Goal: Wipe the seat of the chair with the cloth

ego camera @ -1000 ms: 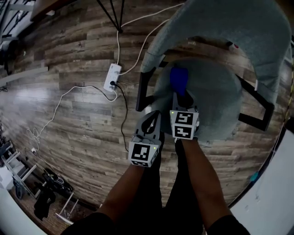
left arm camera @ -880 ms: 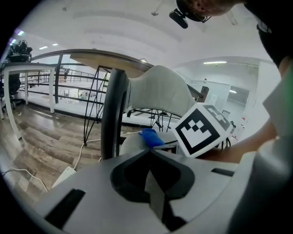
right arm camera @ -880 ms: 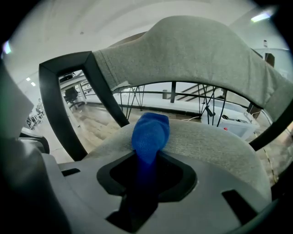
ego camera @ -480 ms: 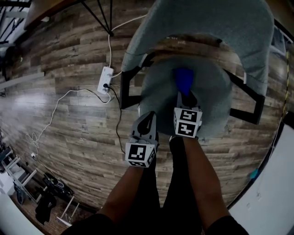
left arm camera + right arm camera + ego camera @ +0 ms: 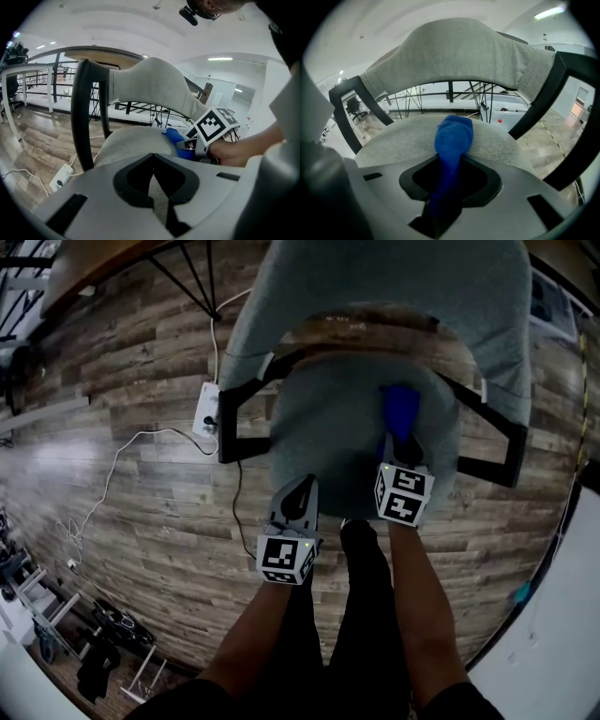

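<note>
On the chair seat [image 5: 328,418], blue cloth [image 5: 401,409] tight in right hand-held gripper [image 5: 397,448]; left hand-held gripper [image 5: 307,482] closed, empty.

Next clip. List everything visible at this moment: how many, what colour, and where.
chair: one, grey seat and back on a black frame, straight in front of the person
cloth: one, blue, on the right side of the seat, near end clamped in the right gripper
power strip: one, white, on the floor left of the chair
cables: several, white and black, on the floor around the power strip
floor: brown wood planks, all around
left gripper: one, grey, jaws together and empty, at the seat's front edge
right gripper: one, grey, shut on the cloth, over the seat
forearms: two, behind the grippers
legs: dark trousers, bottom centre
</note>
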